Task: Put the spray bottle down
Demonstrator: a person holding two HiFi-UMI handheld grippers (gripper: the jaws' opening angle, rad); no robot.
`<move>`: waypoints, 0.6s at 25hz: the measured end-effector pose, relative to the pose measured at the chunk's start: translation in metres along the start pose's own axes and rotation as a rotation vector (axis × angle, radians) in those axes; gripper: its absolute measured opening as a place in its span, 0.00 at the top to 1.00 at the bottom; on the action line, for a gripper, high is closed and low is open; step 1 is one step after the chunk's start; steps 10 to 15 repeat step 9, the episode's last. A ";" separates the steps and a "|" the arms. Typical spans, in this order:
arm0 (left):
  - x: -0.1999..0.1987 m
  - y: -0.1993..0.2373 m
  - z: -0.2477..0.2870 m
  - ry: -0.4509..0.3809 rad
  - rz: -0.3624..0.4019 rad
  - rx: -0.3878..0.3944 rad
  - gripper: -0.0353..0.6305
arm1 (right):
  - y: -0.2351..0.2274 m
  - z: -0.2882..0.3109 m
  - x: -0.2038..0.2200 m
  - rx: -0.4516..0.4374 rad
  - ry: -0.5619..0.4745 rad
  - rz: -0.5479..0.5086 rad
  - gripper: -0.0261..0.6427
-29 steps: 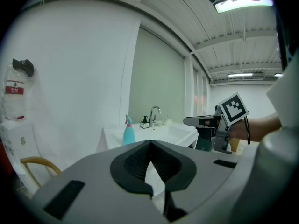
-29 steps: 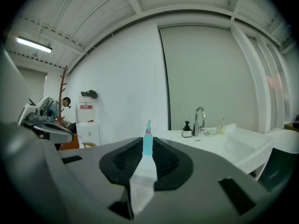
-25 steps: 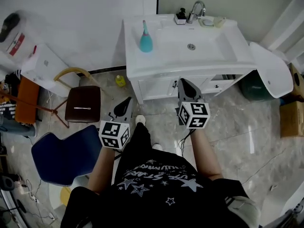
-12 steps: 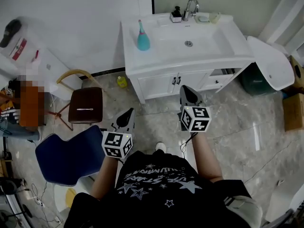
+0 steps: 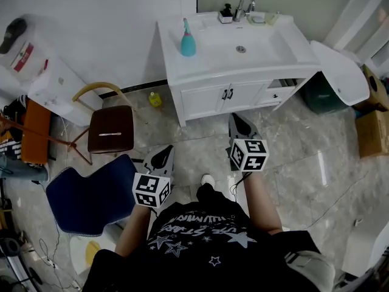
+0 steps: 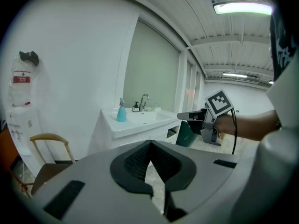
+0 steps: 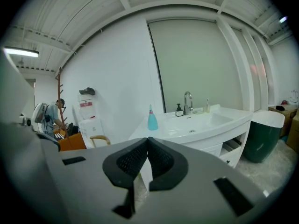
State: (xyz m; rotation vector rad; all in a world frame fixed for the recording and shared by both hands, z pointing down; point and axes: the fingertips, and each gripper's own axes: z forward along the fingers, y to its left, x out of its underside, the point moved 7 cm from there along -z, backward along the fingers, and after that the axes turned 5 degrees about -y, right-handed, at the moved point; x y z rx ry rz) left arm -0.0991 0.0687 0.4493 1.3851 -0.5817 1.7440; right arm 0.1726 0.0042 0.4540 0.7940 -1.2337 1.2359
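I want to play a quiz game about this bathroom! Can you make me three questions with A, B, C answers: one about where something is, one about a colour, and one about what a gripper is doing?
1. Where is the spray bottle?
A. on the floor
B. on the white sink counter
C. on the brown chair

2. What colour is the spray bottle's body?
A. red
B. black
C. teal

3. How are the right gripper's jaws?
A. wide apart
B. shut with nothing between them
C. shut on the spray bottle

Answers:
1 B: it stands upright on the counter, left of the basin.
2 C: its body shows teal in all three views.
3 B: in the right gripper view the pads meet and nothing is between them.
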 end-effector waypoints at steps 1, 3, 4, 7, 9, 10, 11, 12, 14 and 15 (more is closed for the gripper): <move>0.003 0.003 -0.009 -0.001 -0.006 -0.003 0.92 | 0.008 -0.006 0.002 0.001 0.000 -0.003 0.94; 0.009 0.006 -0.026 -0.007 -0.014 -0.003 0.92 | 0.024 -0.018 0.006 0.003 -0.001 -0.012 0.94; 0.011 0.007 -0.035 -0.010 -0.012 0.002 0.92 | 0.032 -0.024 0.007 0.003 -0.002 -0.016 0.94; 0.016 0.010 -0.061 -0.015 0.004 0.020 0.92 | 0.058 -0.043 0.010 0.002 -0.007 -0.026 0.94; 0.020 0.012 -0.080 -0.019 0.010 0.028 0.92 | 0.076 -0.056 0.012 0.002 -0.009 -0.034 0.94; 0.020 0.012 -0.080 -0.019 0.010 0.028 0.92 | 0.076 -0.056 0.012 0.002 -0.009 -0.034 0.94; 0.020 0.012 -0.080 -0.019 0.010 0.028 0.92 | 0.076 -0.056 0.012 0.002 -0.009 -0.034 0.94; 0.020 0.012 -0.080 -0.019 0.010 0.028 0.92 | 0.076 -0.056 0.012 0.002 -0.009 -0.034 0.94; 0.020 0.012 -0.080 -0.019 0.010 0.028 0.92 | 0.076 -0.056 0.012 0.002 -0.009 -0.034 0.94; 0.020 0.012 -0.080 -0.019 0.010 0.028 0.92 | 0.076 -0.056 0.012 0.002 -0.009 -0.034 0.94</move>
